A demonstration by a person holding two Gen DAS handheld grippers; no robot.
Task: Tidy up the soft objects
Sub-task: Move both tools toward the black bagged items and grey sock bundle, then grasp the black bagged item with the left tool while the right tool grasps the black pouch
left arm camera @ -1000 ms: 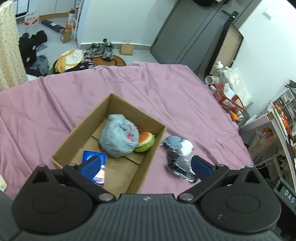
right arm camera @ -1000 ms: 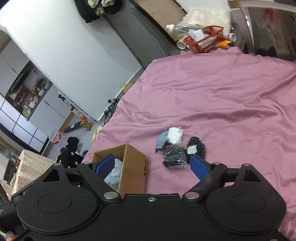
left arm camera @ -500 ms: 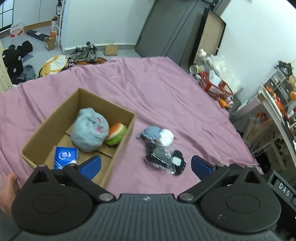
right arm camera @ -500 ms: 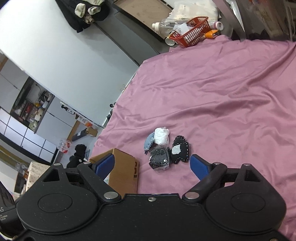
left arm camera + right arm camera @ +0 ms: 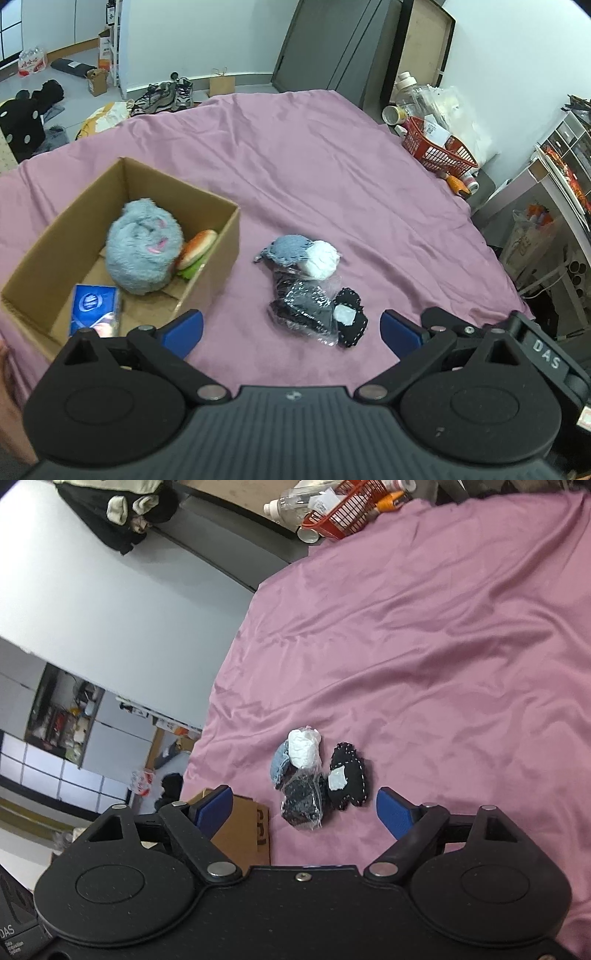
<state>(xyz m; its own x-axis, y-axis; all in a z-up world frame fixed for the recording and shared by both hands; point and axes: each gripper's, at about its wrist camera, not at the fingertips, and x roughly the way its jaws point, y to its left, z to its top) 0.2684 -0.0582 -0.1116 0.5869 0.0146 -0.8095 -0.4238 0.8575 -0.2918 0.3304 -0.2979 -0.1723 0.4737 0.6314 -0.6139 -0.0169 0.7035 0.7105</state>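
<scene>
Cardboard box (image 5: 221,236) on purple bedsheet (image 5: 332,177) contains three items: one grey plush (image 5: 142,251), one burger toy (image 5: 195,249), one blue packet (image 5: 94,308). Just beside the box lies a cluster of four soft items (image 5: 314,291). Left gripper (image 5: 291,328) and right gripper (image 5: 304,808) gape wide, empty, above the sheet.

Bright, even indoor light; soft shadows; strong fisheye bending at edges; slight motion blur.
</scene>
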